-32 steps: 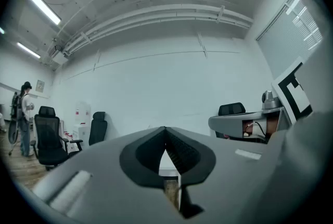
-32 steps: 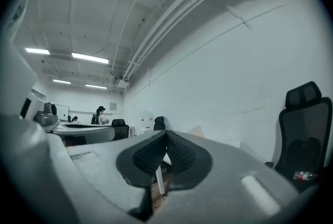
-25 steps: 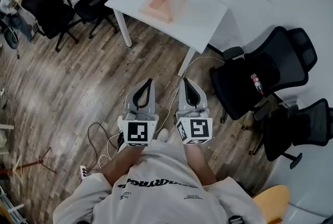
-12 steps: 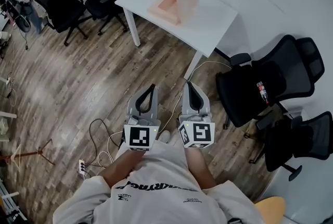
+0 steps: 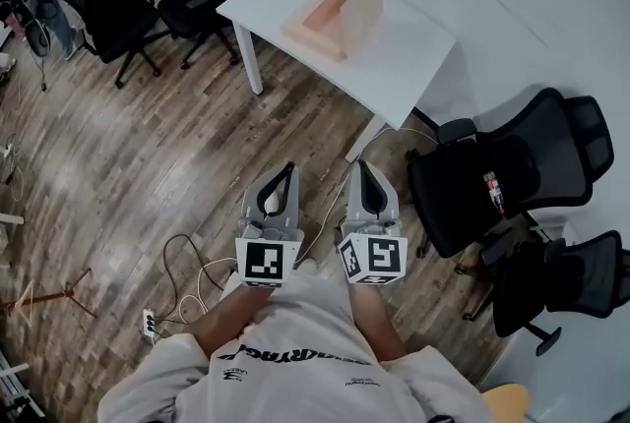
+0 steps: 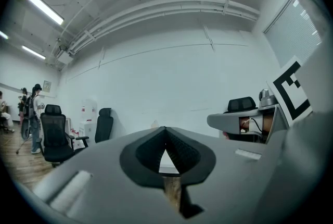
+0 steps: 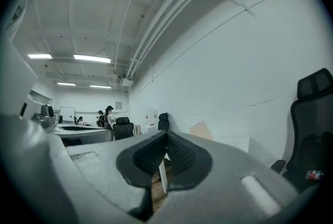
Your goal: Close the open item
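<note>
Box [image 5: 325, 18] nearer (chairs [image 5: 502, 165] flank table [image 5: 413, 57]).

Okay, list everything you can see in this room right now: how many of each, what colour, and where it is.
table: one, white, ahead of the person
box: one, peach, on the table, lid standing open
office chairs: four, black, two left of the table, two at the right
floor: one, brown wood planks, underfoot
cables: a loose tangle, white and dark, on the floor at the person's left
power strip: one, white, by the cables
shirt: one, white, on the person
left gripper: one, grey, jaws shut, empty
right gripper: one, grey, jaws shut, empty
</note>
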`<state>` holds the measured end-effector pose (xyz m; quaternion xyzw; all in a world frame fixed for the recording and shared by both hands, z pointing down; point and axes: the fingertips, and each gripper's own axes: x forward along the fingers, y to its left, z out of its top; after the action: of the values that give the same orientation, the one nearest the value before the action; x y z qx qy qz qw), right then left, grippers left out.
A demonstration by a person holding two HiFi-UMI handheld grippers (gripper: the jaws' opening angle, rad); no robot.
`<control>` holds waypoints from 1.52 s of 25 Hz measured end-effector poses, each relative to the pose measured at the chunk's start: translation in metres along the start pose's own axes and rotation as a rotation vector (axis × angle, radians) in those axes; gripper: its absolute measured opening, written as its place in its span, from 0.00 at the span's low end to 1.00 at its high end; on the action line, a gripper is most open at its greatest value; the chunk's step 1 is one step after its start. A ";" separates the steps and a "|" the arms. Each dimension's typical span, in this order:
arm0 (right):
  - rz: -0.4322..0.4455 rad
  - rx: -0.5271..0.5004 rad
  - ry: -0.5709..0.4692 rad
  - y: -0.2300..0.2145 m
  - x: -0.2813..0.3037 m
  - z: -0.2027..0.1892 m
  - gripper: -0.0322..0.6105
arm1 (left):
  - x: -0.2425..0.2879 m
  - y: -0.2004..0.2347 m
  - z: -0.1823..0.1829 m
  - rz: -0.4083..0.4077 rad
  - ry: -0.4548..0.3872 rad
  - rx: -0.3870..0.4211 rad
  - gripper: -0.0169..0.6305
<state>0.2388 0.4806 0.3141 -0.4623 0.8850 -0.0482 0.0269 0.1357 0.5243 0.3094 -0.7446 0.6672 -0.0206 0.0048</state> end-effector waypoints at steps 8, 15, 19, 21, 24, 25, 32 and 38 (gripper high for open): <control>-0.019 0.006 -0.003 -0.008 0.097 -0.002 0.05 | 0.078 0.064 -0.008 -0.006 -0.004 -0.001 0.02; -0.055 0.008 -0.002 -0.014 0.179 0.009 0.05 | 0.146 0.116 0.003 -0.037 -0.004 0.006 0.02; -0.092 0.009 0.003 -0.018 0.216 0.014 0.05 | 0.178 0.141 0.010 -0.068 -0.001 -0.006 0.02; -0.115 0.009 0.000 -0.019 0.232 0.016 0.05 | 0.191 0.154 0.011 -0.083 -0.002 -0.007 0.02; -0.141 0.006 -0.004 -0.020 0.256 0.020 0.05 | 0.210 0.173 0.011 -0.100 -0.007 -0.003 0.02; -0.148 0.007 -0.004 -0.021 0.264 0.020 0.05 | 0.217 0.178 0.011 -0.108 -0.006 -0.007 0.02; -0.200 0.007 -0.002 -0.024 0.303 0.022 0.05 | 0.246 0.207 0.004 -0.149 0.004 -0.027 0.02; -0.225 0.009 0.018 -0.028 0.323 0.017 0.05 | 0.272 0.220 0.001 -0.173 0.016 -0.044 0.02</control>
<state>0.0791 0.1987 0.2996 -0.5580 0.8276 -0.0590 0.0157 -0.0529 0.2299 0.3070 -0.7992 0.6006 -0.0120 -0.0187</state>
